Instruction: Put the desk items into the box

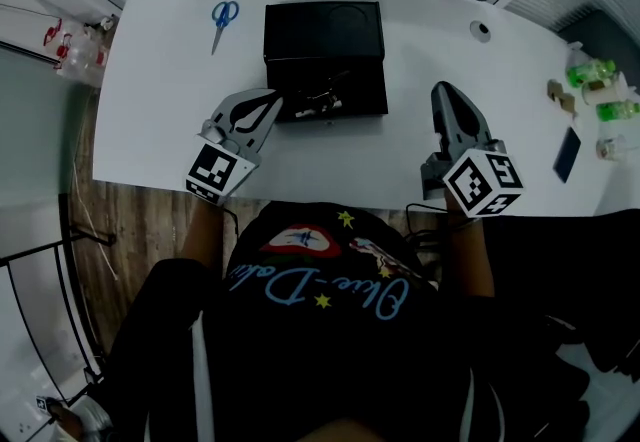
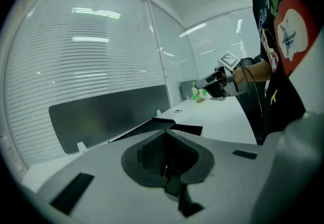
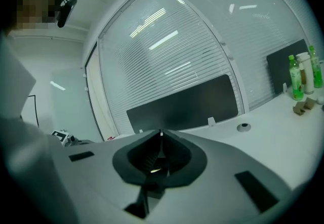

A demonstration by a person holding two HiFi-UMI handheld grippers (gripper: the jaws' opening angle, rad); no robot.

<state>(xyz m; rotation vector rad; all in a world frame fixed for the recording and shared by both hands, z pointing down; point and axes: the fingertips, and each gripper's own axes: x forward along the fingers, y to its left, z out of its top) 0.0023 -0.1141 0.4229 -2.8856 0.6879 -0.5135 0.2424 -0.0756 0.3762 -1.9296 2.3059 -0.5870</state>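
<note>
In the head view a black box (image 1: 325, 30) lies open on the white desk (image 1: 160, 130), with a few small items in its near half (image 1: 320, 102). Blue-handled scissors (image 1: 223, 18) lie to the left of it. My left gripper (image 1: 277, 97) is shut with nothing between its jaws, its tips at the box's near left edge. The left gripper view shows those shut jaws meeting just before a black flap of the box (image 2: 177, 127). My right gripper (image 1: 441, 88) hovers to the right of the box, shut and holding nothing. It also appears as the right gripper (image 2: 215, 83) in the left gripper view.
Green bottles (image 1: 597, 78) (image 3: 296, 75), small brown items (image 1: 557, 93) and a dark phone (image 1: 567, 154) sit at the desk's right end. A round cable grommet (image 1: 481, 30) (image 3: 244, 127) lies behind my right gripper. A dark screen panel (image 3: 182, 106) lines the desk's far edge.
</note>
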